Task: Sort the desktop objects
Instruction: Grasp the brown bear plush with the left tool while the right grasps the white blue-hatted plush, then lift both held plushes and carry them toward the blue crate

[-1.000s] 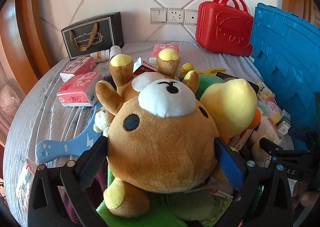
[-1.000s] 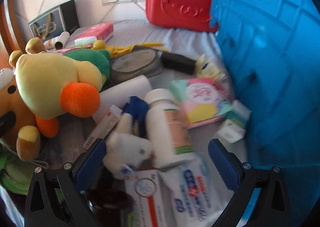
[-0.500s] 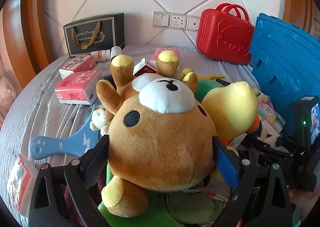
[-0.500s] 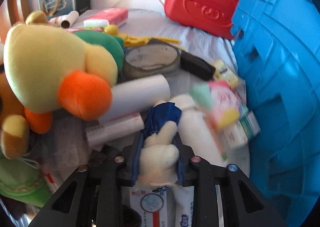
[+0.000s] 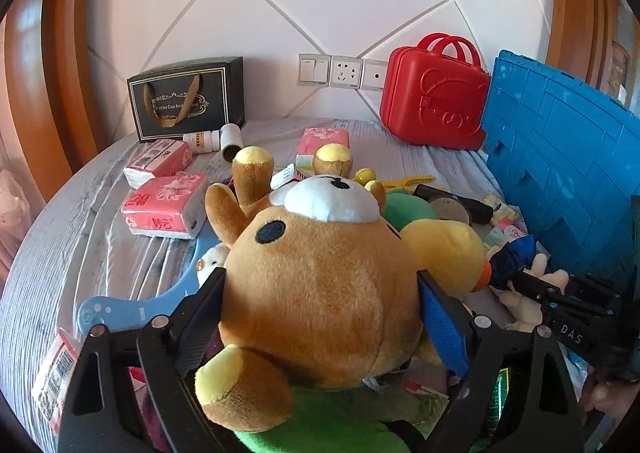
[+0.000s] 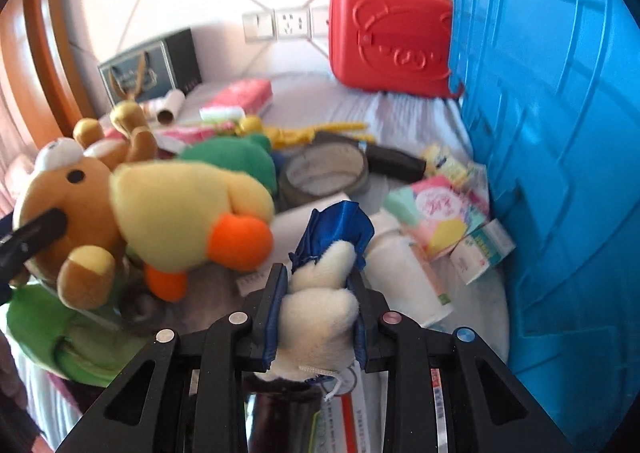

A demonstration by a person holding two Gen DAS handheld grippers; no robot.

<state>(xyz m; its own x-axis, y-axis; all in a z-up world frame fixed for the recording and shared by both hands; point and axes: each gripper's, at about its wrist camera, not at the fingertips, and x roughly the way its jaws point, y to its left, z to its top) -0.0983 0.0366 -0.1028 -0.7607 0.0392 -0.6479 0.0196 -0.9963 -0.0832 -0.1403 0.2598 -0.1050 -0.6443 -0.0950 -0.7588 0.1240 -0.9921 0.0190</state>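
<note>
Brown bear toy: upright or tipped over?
Tipped over. The brown bear lies on its back between the closing left gripper pads, face and feet pointing up.

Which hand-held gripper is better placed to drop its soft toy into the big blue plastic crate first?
Right hand-held gripper: clamps the small cream plush toy, beside the blue plastic crate.

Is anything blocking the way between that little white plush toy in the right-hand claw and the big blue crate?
Nothing visible does. The right gripper is shut on the small white plush toy, and the blue crate stands just to its right. Only low packets and a white bottle lie on the table between them.
</note>
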